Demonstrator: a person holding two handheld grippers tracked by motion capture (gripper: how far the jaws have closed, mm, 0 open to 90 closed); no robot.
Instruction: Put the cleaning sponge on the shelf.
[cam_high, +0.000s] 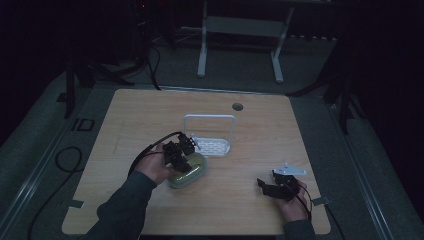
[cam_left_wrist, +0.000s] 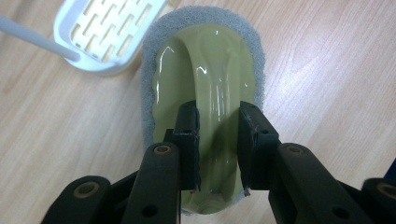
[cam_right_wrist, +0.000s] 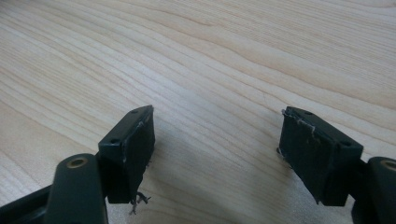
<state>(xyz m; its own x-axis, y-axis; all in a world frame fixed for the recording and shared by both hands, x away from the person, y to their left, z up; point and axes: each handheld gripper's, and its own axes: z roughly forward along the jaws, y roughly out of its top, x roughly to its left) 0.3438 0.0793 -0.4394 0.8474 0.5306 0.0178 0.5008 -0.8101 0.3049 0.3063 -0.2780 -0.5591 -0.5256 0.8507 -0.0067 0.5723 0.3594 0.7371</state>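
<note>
Overhead, the high view shows a wooden table (cam_high: 150, 115) in dim light, with the left gripper (cam_high: 181, 156) set down on a green-topped scrubbing sponge (cam_high: 192, 174) near the table's middle, just in front of a white soap dish (cam_high: 212, 146) with a tall wire handle. The right gripper (cam_high: 270, 187) rests low near the table's front right, well apart from the sponge. Next, the left gripper view looks down its two black jaws, which are clamped on the raised glossy green handle ridge of the sponge, its grey pad showing around the rim; the slotted white dish lies just beyond, upper left. Lastly, the right gripper view shows its jaws standing wide apart over bare wood grain, nothing between them.
</note>
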